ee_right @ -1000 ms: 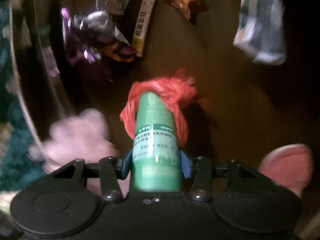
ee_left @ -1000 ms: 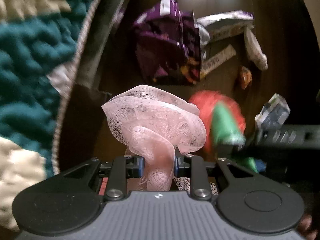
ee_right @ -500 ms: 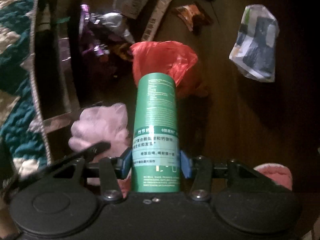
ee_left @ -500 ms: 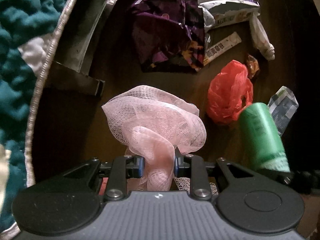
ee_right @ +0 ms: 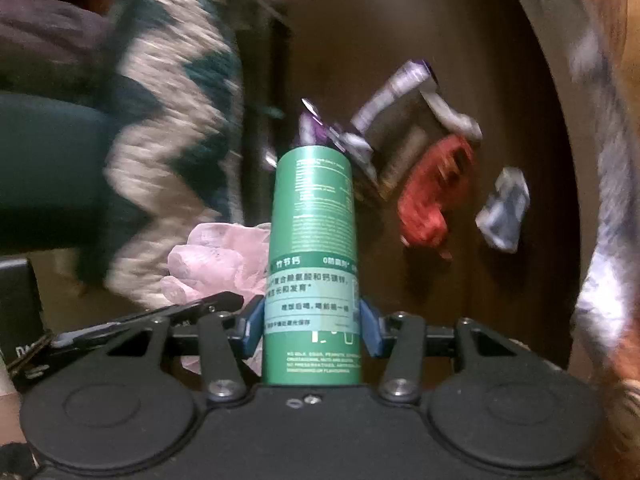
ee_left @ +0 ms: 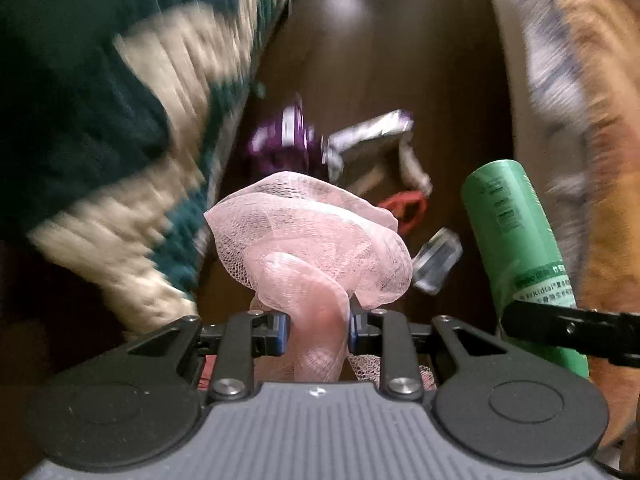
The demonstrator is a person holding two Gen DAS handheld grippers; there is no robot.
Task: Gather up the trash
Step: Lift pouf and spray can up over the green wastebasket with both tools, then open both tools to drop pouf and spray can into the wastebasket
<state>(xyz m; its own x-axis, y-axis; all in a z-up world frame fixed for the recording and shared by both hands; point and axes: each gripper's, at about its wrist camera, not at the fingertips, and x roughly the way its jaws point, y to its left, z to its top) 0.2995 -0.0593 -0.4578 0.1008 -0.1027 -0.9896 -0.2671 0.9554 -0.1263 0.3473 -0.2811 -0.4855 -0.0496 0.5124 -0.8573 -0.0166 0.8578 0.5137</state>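
My left gripper (ee_left: 317,330) is shut on a bundle of pink mesh netting (ee_left: 316,248), which bulges out above the blue pads. My right gripper (ee_right: 312,330) is shut on a green cylindrical can (ee_right: 313,264) with printed labels; the can (ee_left: 520,256) also shows at the right of the left wrist view. The pink mesh (ee_right: 216,264) shows left of the can in the right wrist view. Far below on the dark wooden floor lie a purple foil bag (ee_left: 284,144), a silver wrapper (ee_left: 368,140), a red plastic bag (ee_right: 434,200) and a small crumpled packet (ee_right: 504,210).
A teal and cream zigzag blanket (ee_left: 120,140) fills the left side of both views. An orange and grey patterned fabric (ee_left: 580,120) runs down the right side. The dark floor strip (ee_right: 500,100) lies between them. Both views are motion-blurred.
Both grippers have risen well above the floor with the pink mesh and green can still held. The litter now looks smaller and farther away, and fabric has come in at both sides.
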